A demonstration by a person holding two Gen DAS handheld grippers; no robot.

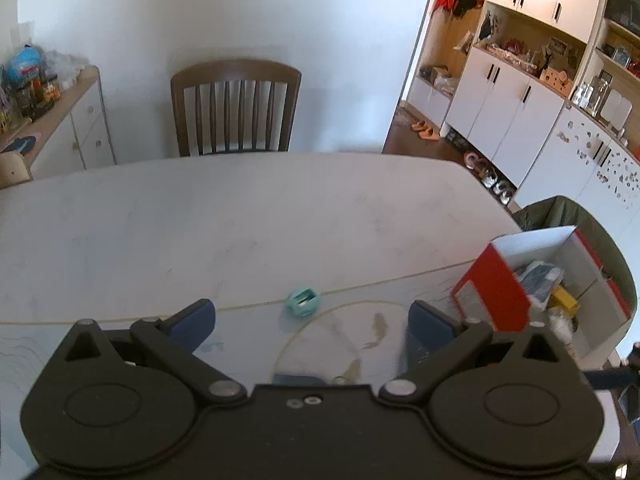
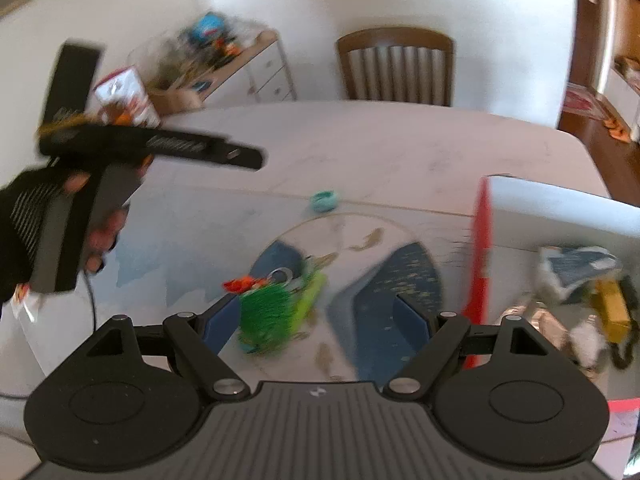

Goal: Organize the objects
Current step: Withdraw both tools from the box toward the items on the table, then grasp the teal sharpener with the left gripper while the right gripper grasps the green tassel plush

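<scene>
1. Plainly, the left gripper [image 1: 310, 320] hovers over the white table [image 1: 200, 216] with its blue-padded jaws spread wide and nothing between them.
2. Just beyond that gripper's fingertips, a small teal round object [image 1: 303, 301] rests on the table.
3. Right of the teal object, a red-and-white cardboard box [image 1: 496, 292] stands open at the table's edge, holding a yellow item [image 1: 564, 298] and a crumpled wrapper [image 1: 538, 276].
4. Over the table, the right gripper [image 2: 316, 320] also has its jaws wide apart; the view is blurred.
5. A green bristly toy [image 2: 276, 312] lies by its left finger [image 2: 220, 328]; whether they touch cannot be told.
6. Behind the table stands a wooden chair [image 1: 236, 108].
7. From the right wrist view, a gloved hand [image 2: 48, 220] grips the left gripper's handle.
</scene>
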